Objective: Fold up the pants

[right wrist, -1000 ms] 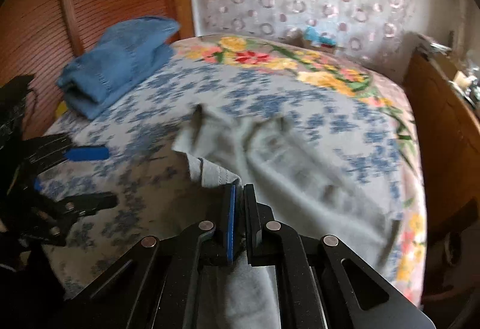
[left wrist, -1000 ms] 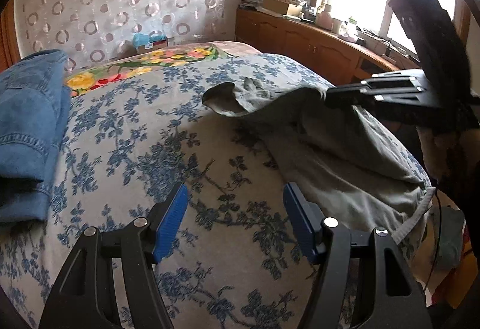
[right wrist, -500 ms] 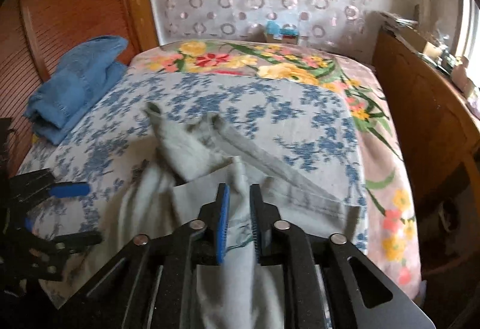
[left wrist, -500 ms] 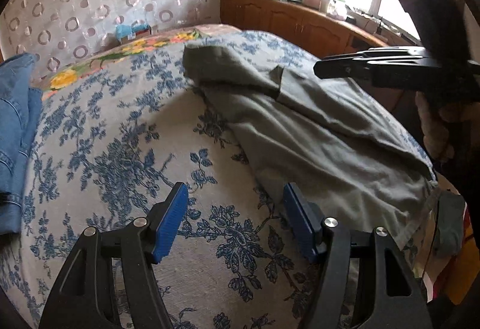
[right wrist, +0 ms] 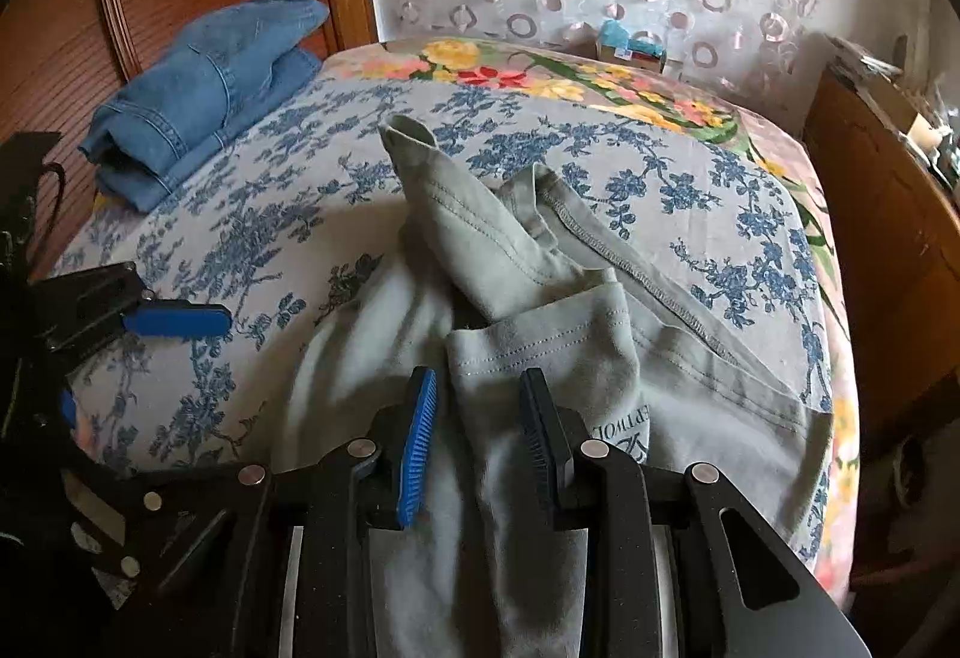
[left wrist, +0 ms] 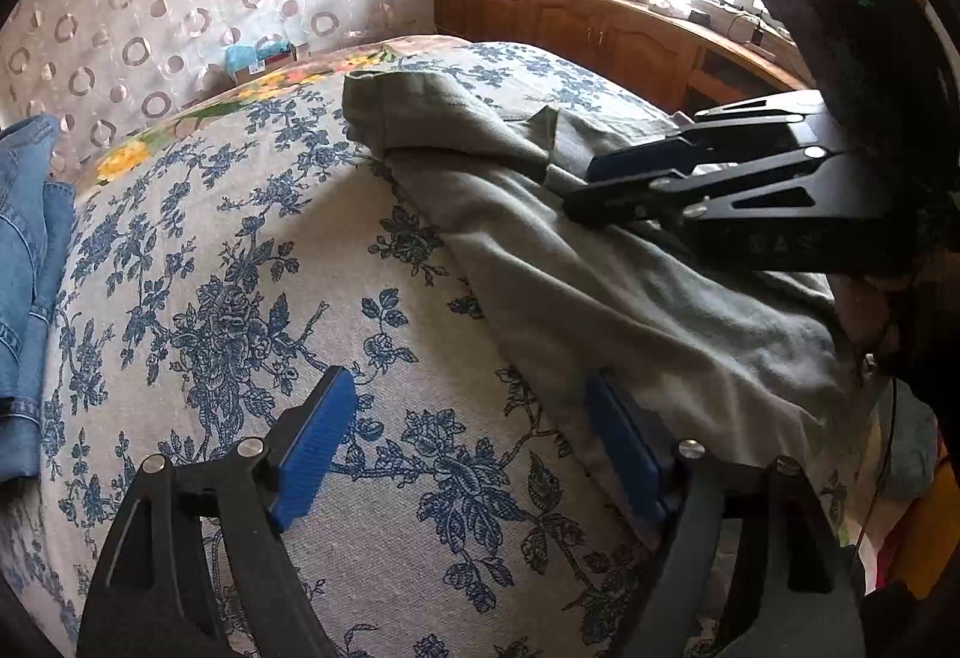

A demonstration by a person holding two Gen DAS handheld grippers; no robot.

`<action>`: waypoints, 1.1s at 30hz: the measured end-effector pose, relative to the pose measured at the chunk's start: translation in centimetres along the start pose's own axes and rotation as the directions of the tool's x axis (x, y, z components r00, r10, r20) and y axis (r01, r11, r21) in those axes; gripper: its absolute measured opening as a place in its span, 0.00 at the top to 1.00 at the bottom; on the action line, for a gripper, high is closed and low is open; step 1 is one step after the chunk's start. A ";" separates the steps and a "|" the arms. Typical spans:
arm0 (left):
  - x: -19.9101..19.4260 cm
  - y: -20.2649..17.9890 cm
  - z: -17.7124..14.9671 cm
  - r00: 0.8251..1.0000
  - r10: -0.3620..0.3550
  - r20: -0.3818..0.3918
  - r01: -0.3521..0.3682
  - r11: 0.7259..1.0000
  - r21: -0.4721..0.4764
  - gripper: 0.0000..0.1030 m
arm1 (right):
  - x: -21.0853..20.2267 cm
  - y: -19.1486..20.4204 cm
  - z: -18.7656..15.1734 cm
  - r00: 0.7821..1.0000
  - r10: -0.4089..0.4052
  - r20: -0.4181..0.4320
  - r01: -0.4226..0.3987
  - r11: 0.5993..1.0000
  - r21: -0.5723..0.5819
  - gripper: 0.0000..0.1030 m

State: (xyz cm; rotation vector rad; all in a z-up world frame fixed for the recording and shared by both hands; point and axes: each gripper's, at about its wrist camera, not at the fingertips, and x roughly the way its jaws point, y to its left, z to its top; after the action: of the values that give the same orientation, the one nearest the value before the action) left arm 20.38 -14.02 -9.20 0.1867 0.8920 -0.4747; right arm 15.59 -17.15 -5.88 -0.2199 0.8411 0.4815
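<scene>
Here, in the left wrist view, my left gripper (left wrist: 462,454) hangs over the bare bedspread (left wrist: 252,262); its jaws are opening, already wide, with nothing between them. The grey-green pants (left wrist: 570,268) lie from about one o'clock down to four o'clock, their edge just beside my right-hand pad. The right gripper (left wrist: 585,187) rests over the cloth at about two o'clock. A second ago the pants were hanging lifted from it; now they lie flat on the bed.

In the right wrist view, the right gripper (right wrist: 477,421) has its jaws opening, still narrow, and a folded hem of the pants (right wrist: 540,358) lies between the pads without being pressed, as far as I can see. One leg points to twelve o'clock. Folded jeans (right wrist: 204,88) sit at ten o'clock, well apart. Before, these jaws were clamped on the cloth.

I judge the fabric light, soft and limp, so it will sag and crease easily. I would take it at the stitched hem or the waistband, where it is thicker.
</scene>
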 end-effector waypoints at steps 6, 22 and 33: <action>0.1 -0.1 0.0 1.000 0.002 -0.001 -0.002 1.000 -0.001 0.20 | -0.2 -0.5 0.6 0.999 -0.037 0.028 0.037 0.999 0.016 0.95; 0.3 -0.1 0.0 1.000 0.004 -0.001 -0.004 1.000 -0.002 0.18 | -4.0 -5.1 -1.2 0.983 -0.148 0.113 0.133 0.983 0.128 0.96; 0.3 -0.1 0.1 1.000 0.005 -0.002 -0.005 1.000 -0.002 0.18 | -3.8 -7.8 -2.4 0.965 -0.247 0.082 0.226 0.951 0.209 0.96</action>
State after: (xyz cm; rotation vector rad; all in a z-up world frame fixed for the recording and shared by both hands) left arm 20.53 -14.25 -9.38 0.1875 0.8934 -0.4695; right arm 15.69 -26.09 -4.58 -0.1078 0.7404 0.1802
